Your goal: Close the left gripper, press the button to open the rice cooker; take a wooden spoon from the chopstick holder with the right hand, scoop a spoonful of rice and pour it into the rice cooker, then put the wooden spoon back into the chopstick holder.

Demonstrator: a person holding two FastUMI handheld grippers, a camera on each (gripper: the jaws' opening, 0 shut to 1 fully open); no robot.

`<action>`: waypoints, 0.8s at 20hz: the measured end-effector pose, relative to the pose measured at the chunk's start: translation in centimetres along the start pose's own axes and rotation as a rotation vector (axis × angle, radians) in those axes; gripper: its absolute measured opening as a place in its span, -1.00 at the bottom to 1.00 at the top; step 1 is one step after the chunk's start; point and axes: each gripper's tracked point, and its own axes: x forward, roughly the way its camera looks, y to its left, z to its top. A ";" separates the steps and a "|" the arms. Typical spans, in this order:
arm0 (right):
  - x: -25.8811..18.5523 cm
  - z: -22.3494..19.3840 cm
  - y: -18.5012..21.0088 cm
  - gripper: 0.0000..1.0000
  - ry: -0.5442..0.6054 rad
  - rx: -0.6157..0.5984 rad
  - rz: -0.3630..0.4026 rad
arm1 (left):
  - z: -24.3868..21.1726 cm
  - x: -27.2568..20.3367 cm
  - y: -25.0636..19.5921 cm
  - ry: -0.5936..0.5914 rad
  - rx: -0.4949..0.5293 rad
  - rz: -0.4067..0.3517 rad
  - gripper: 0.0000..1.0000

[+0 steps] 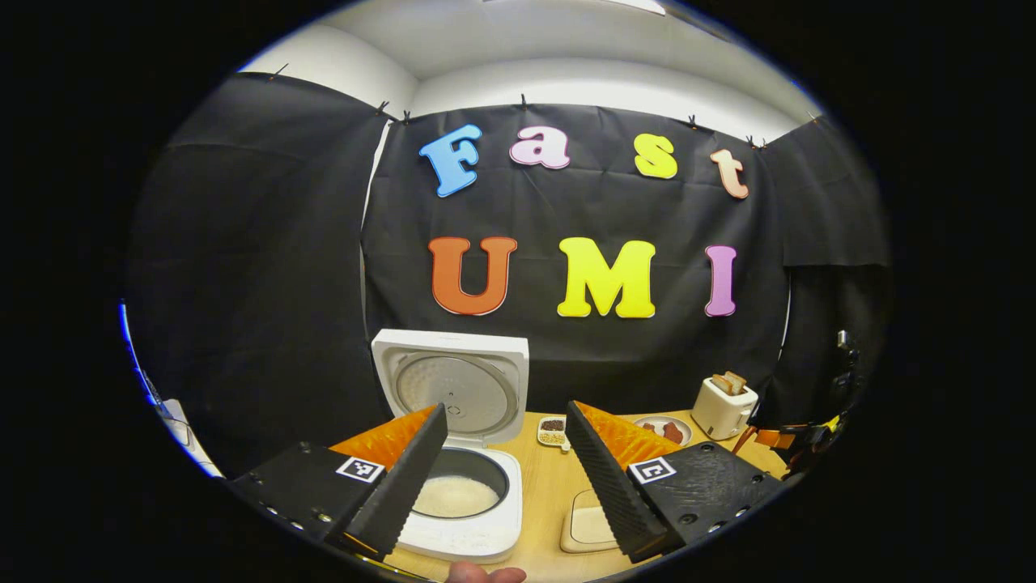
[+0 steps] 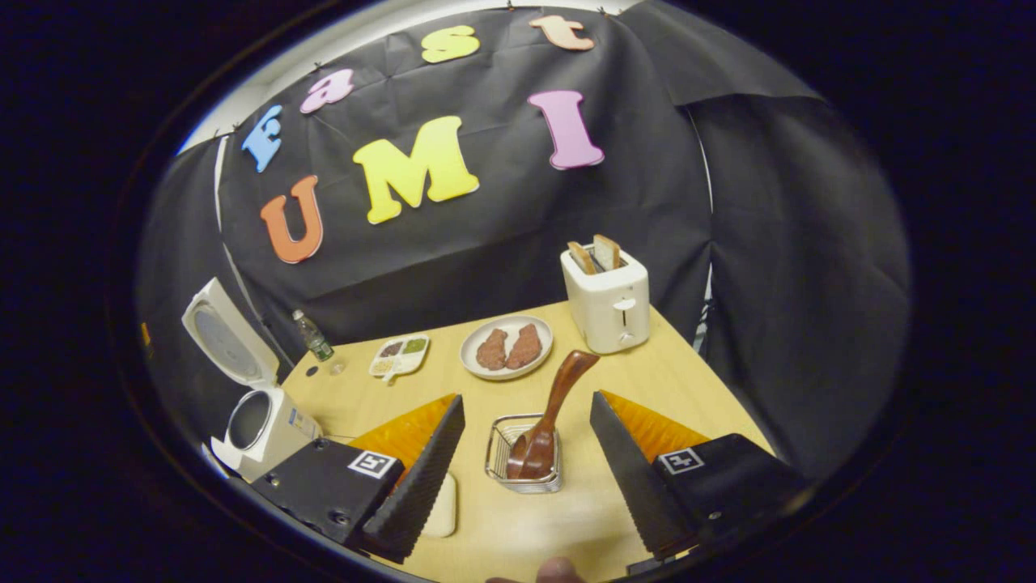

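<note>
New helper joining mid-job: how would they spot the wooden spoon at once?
Start at the white toaster at the table's far edge. Nearer the camera stands a small wire chopstick holder. The wooden spoon leans in it, bowl down, the only dark brown wooden thing there.

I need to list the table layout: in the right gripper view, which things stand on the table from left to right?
rice cooker → water bottle → divided dish → plate with two patties → toaster
</note>
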 end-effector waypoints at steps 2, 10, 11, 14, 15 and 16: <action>2.8 -1.4 -1.0 1.00 0.042 0.058 -0.002 | -0.1 0.1 -0.2 0.019 0.015 0.015 0.89; 11.0 -3.2 -2.2 0.63 0.155 0.100 0.049 | -1.0 0.3 0.8 0.087 0.012 0.102 0.89; 11.5 -3.5 -2.3 0.46 0.173 0.107 0.055 | -0.9 0.3 0.9 0.089 0.008 0.112 0.89; 12.5 -3.7 -2.1 0.22 0.203 0.137 0.077 | -1.2 0.5 1.0 0.090 0.014 0.132 0.89; 12.5 -3.6 -2.0 0.24 0.201 0.133 0.086 | -1.4 0.6 1.0 0.098 0.014 0.137 0.89; 12.2 -3.4 -1.7 -0.02 0.197 0.122 0.103 | -1.7 0.8 0.8 0.105 0.010 0.136 0.89</action>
